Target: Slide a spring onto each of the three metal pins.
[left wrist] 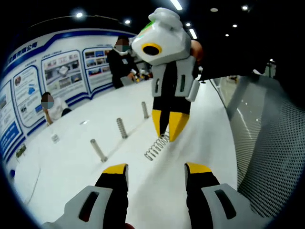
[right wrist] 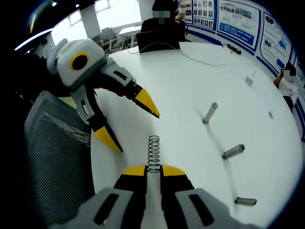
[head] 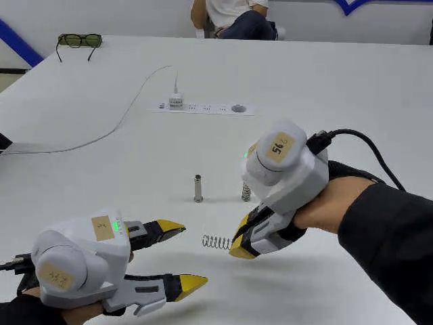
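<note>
While the right gripper (head: 240, 248) was held low over the white counter (head: 325, 88), its fingers (right wrist: 136, 171) were pressed together on one end of a loose spring (head: 216, 242). The spring stuck out sideways from the tips, either just above the surface or resting on it; I could not tell which. In the right gripper view it ran straight ahead from the pinch. The left gripper (head: 181, 254) sat just beside it, near the counter's front edge. Its fingers (left wrist: 114, 170) were spread wide with nothing between them, and their yellow tips pointed toward the spring. Just beyond the spring a bare pin (head: 198, 188) stood upright. To its right a second pin (head: 246, 192) wore a coil and was partly hidden behind the right gripper. A third pin (right wrist: 245, 202), also wrapped in a coil, showed in the right gripper view. Farther back lay a power strip (head: 203, 107) and a pair of glasses (head: 79, 40).
</note>
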A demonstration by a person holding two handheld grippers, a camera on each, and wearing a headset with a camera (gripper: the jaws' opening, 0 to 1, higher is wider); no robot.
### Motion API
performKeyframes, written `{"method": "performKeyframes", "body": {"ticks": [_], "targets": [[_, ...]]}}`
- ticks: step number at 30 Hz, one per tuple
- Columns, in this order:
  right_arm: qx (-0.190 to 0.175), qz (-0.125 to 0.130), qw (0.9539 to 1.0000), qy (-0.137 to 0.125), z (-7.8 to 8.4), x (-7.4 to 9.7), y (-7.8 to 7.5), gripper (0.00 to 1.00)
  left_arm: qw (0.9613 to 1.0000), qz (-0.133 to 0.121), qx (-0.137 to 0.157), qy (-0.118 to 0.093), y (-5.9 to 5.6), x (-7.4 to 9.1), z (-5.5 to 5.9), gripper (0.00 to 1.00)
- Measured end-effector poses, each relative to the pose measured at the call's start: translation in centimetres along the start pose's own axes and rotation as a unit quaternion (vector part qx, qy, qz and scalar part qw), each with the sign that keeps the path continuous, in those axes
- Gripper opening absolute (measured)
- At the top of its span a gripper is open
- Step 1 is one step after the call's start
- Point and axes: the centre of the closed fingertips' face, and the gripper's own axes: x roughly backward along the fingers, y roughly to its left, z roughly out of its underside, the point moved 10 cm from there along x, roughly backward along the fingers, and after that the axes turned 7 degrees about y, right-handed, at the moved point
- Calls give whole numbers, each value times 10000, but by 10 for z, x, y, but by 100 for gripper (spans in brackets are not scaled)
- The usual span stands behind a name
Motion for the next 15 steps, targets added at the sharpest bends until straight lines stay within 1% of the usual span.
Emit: {"method": "performKeyframes", "body": {"ticks": [5,8,15], "targets": [[102,-108,9998,104,1,3,6,12,9997,126,-213,45,-4,-3,-3,44],[148,-162,9996,160,1,4,9,12,9993,198,-318,57,-7,-4,-4,39],[230,-306,9988,295,1,3,14,12,9978,307,-575,143,-17,-7,-5,34]]}}
